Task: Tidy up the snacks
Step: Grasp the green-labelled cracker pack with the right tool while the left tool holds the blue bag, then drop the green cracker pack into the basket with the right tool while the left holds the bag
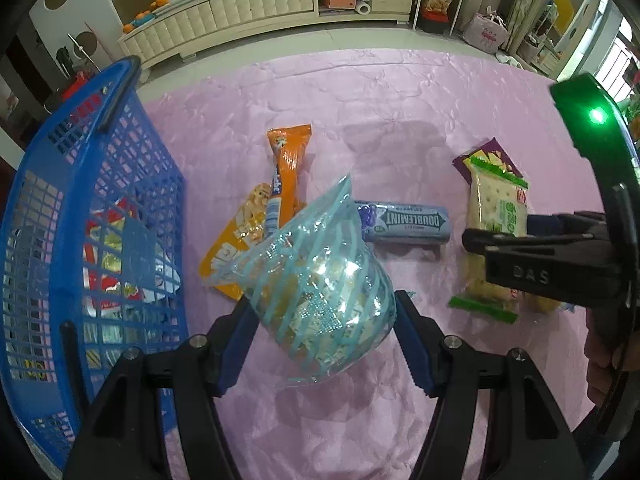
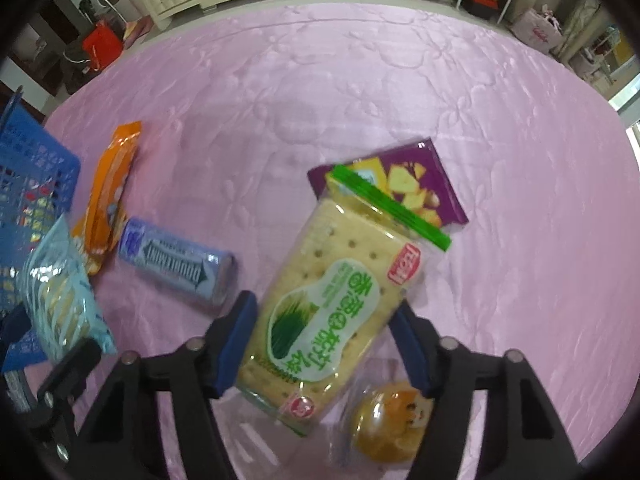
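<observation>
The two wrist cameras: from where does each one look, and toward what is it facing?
Left wrist: sits on the left gripper, looks steeply down at the striped candy bag it clamps; blue basket beside; its own fingers show.
Right wrist: on the right gripper, looks down at the cracker pack between its fingers.
Shared: pink cloth, Doublemint pack, orange packet, both bags.

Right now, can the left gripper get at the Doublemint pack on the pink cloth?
Probably not yet: the left gripper is shut on the blue striped candy bag, which hangs between it and the Doublemint pack. Once the bag is dropped, nothing lies on the pack.
</observation>
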A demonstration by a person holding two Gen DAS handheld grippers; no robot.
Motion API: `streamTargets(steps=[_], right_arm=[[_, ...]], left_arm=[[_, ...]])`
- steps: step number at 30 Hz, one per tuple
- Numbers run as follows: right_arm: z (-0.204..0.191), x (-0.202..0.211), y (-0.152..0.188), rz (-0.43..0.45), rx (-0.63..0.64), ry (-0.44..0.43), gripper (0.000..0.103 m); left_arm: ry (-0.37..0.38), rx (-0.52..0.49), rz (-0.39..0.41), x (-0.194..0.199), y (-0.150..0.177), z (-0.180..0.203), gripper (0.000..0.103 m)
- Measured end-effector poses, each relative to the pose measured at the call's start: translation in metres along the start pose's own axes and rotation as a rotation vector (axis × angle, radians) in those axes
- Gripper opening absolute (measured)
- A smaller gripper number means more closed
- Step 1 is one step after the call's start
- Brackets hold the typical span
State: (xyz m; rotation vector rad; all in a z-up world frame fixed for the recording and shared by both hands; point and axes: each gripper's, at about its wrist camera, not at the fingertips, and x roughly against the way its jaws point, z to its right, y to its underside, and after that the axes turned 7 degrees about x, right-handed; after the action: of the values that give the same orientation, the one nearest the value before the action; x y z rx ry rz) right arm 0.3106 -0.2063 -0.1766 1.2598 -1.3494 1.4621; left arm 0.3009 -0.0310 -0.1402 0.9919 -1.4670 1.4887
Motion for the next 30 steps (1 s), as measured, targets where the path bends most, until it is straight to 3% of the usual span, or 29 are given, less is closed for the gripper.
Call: streamTargets(steps=[6, 14, 24, 30], right_arm=[[0.001, 0.031, 0.027, 0.048, 0.039, -0.016, 0.067], [-0.001, 0.092, 0.037, 0.138, 0.07, -0.02, 0.067], [-0.047, 0.158, 0.044, 0.247, 0.125, -0.005, 0.067], [-0.078, 0.187, 0.047, 0.296, 0.164, -0.02, 0.067]], left_arm=[[0.022, -0.002, 0.02, 0.018, 0.003, 0.002, 0.064], [0.075, 0.008, 0.077, 0.064, 0.018, 0.006, 0.064], [0.108, 0.03, 0.183, 0.135, 0.04, -0.015, 0.064], [0.103, 0.065, 0.223, 0.155, 0.049, -0.039, 0.064]])
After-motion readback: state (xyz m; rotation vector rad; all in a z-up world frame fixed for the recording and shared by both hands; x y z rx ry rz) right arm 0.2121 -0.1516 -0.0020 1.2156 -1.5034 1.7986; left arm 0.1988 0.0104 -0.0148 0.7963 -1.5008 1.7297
